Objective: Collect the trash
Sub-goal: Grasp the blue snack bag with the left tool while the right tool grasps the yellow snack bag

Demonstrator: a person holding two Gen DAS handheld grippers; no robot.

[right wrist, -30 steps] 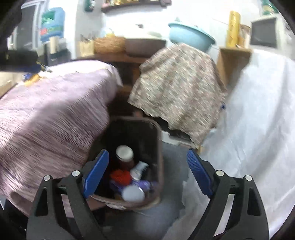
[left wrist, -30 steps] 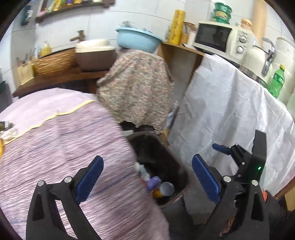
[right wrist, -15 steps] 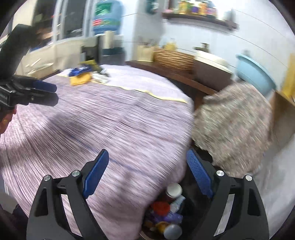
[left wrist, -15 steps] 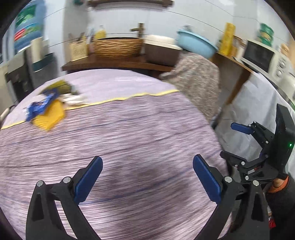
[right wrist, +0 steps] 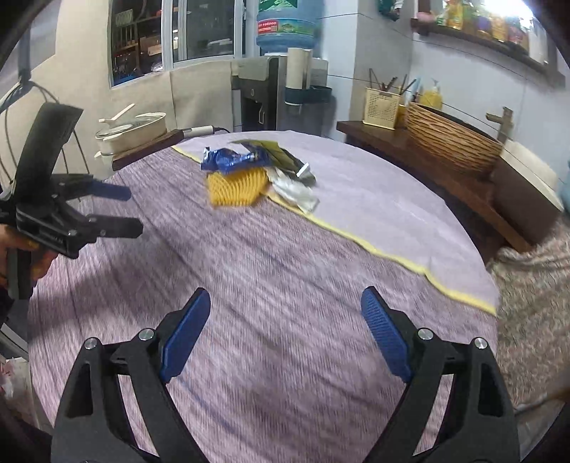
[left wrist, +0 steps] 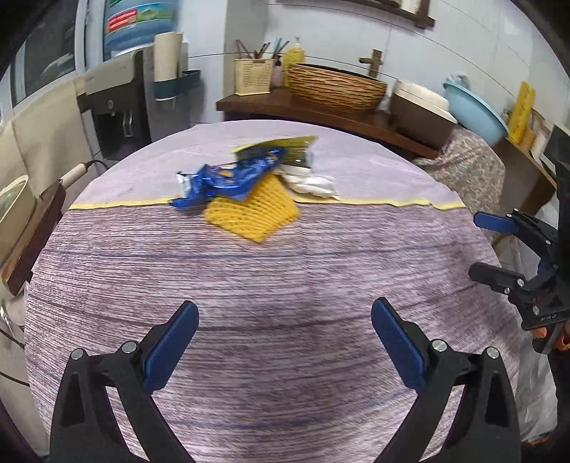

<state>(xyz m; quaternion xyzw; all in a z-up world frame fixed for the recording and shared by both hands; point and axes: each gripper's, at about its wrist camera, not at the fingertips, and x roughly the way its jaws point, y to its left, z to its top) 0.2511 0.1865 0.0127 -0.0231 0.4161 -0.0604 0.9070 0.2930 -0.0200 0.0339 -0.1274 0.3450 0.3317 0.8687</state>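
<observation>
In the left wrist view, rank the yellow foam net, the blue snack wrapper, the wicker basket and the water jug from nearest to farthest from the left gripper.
From the left gripper, open over the purple tablecloth:
1. yellow foam net, mid-table, straight ahead.
2. blue snack wrapper, lying partly on the net, just behind it.
3. wicker basket, on the wooden counter beyond the table.
4. water jug, far left on the dispenser; its rank after the basket is less certain.

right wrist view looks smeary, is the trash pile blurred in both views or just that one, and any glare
Left wrist view: the blue wrapper and yellow foam net are soft with motion blur; the gripper fingers stay sharp. Right wrist view: the tablecloth weave streaks and the pile smears more. Both bend at the fisheye edges. Glare shows only top right in the right wrist view.
</observation>
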